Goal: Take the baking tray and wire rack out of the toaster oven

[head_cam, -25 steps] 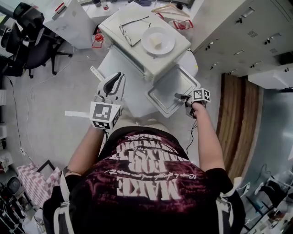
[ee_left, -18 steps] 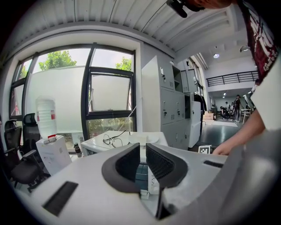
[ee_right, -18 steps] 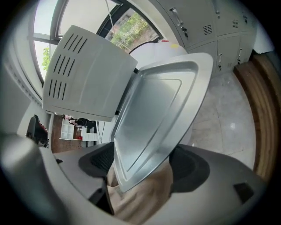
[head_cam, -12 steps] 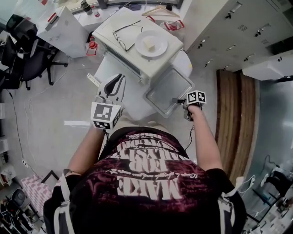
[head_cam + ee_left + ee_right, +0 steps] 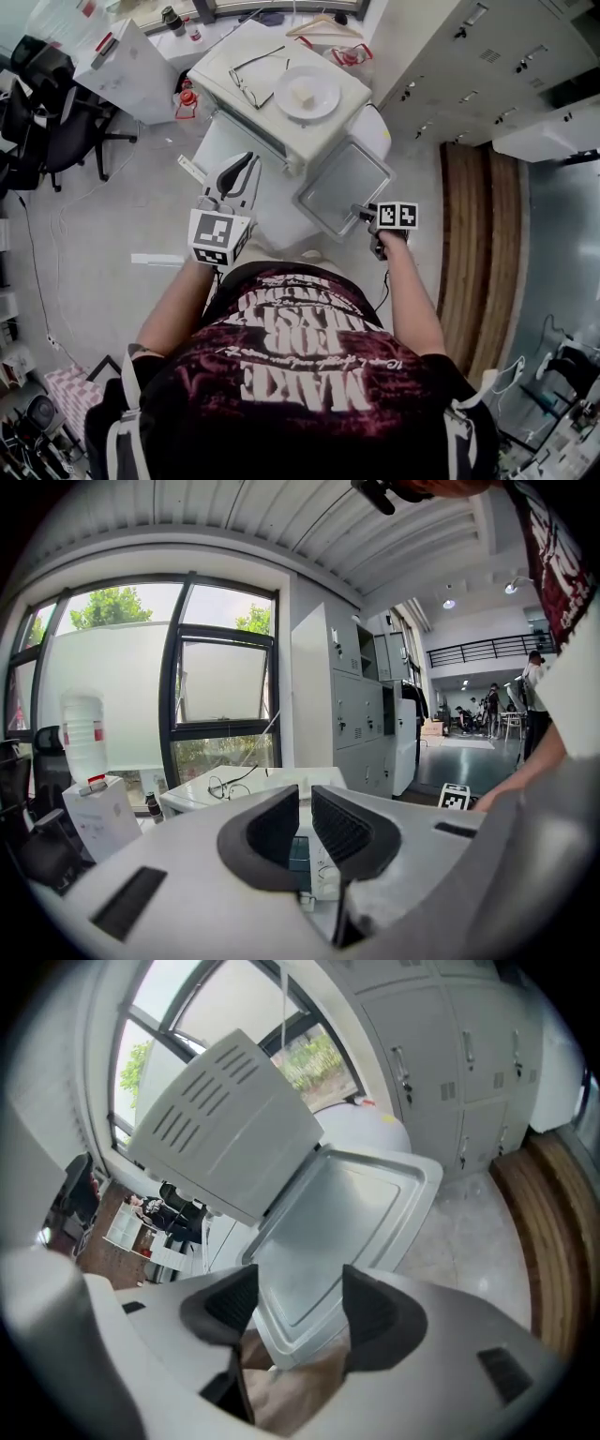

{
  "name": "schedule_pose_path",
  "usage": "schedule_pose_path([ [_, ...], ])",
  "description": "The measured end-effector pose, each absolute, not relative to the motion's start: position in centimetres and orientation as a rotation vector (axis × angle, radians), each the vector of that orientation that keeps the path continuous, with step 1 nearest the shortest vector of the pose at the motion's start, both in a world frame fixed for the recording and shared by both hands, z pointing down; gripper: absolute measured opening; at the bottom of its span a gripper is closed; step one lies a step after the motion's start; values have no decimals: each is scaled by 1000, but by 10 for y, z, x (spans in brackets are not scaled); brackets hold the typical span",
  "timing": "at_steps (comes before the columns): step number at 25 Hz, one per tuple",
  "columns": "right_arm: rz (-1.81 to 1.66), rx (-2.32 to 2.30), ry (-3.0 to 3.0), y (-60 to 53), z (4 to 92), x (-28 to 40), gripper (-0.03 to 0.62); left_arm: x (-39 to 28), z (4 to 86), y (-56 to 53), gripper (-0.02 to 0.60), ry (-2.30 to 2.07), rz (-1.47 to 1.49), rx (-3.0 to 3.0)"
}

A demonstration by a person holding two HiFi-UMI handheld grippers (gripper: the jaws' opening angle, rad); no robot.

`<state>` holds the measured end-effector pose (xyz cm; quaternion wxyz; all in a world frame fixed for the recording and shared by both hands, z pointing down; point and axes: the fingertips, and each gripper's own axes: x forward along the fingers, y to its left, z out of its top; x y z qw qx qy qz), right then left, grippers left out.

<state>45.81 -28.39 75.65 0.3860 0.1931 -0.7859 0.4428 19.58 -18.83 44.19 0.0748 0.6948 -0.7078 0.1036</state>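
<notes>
The grey baking tray [image 5: 342, 183] lies flat just right of the white toaster oven [image 5: 225, 75]. My right gripper [image 5: 361, 214] hovers at the tray's near corner, angled down. In the right gripper view the tray [image 5: 347, 1213] runs away from the jaws with its near corner between them; the right gripper [image 5: 300, 1297] is closing, and its pads do not press on the tray. My left gripper [image 5: 246, 161] is held in front of the oven with only a narrow slit between its pads and nothing in it [image 5: 305, 803]. I cannot make out the wire rack.
A white plate [image 5: 302, 92] and a pair of glasses [image 5: 248, 80] rest on the oven's top. Grey lockers [image 5: 487, 66] and a wooden floor strip [image 5: 478, 244] lie to the right. An office chair [image 5: 47, 103] and a white box [image 5: 131, 66] stand at the left.
My right gripper has drawn back from over the tray's right edge to its near corner and risen a little. The tray and my left gripper have stayed put.
</notes>
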Motion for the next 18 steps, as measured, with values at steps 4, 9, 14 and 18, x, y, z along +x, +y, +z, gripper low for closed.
schedule_pose_path([
  [4,909,639,-2217,-291,722,454,41,195,443,-186,44,-2101,323,2092],
  [9,766,784,-2392,-285,684,439,3,188,446,-182,44,-2053,308,2130],
  [14,599,916,-2528,-276,646,413,3,172,447,-188,43,-1944,258,2227],
  [18,566,1030,-2563,-267,626,388,3,142,443,-192,41,-1854,217,2292],
])
